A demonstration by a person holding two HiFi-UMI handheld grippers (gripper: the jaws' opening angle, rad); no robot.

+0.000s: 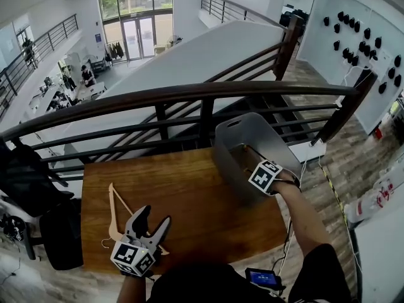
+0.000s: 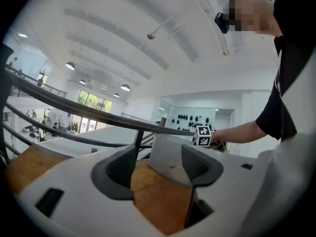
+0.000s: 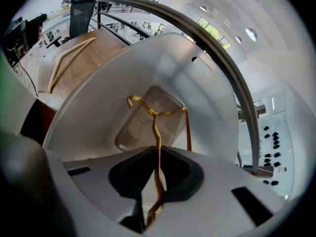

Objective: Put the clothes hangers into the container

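Observation:
A grey plastic container [image 1: 252, 122] stands tilted at the right end of the wooden table [image 1: 189, 194]. My right gripper [image 1: 255, 168] reaches into its mouth. In the right gripper view that gripper [image 3: 157, 181] is shut on a thin golden-brown clothes hanger [image 3: 157, 127], which hangs inside the container [image 3: 148, 68] with its hook toward the bottom. A pale wooden hanger [image 1: 120, 204] lies on the table at the front left. My left gripper [image 1: 155, 214] hovers just right of it, open and holding nothing. In the left gripper view its jaws [image 2: 159, 169] point across the table at the container [image 2: 168, 157].
A dark wooden railing [image 1: 189, 93] runs along the table's far edge, right behind the container. A black office chair [image 1: 38, 188] stands off the table's left end. A small device with a lit screen [image 1: 264, 278] sits below the table's front edge.

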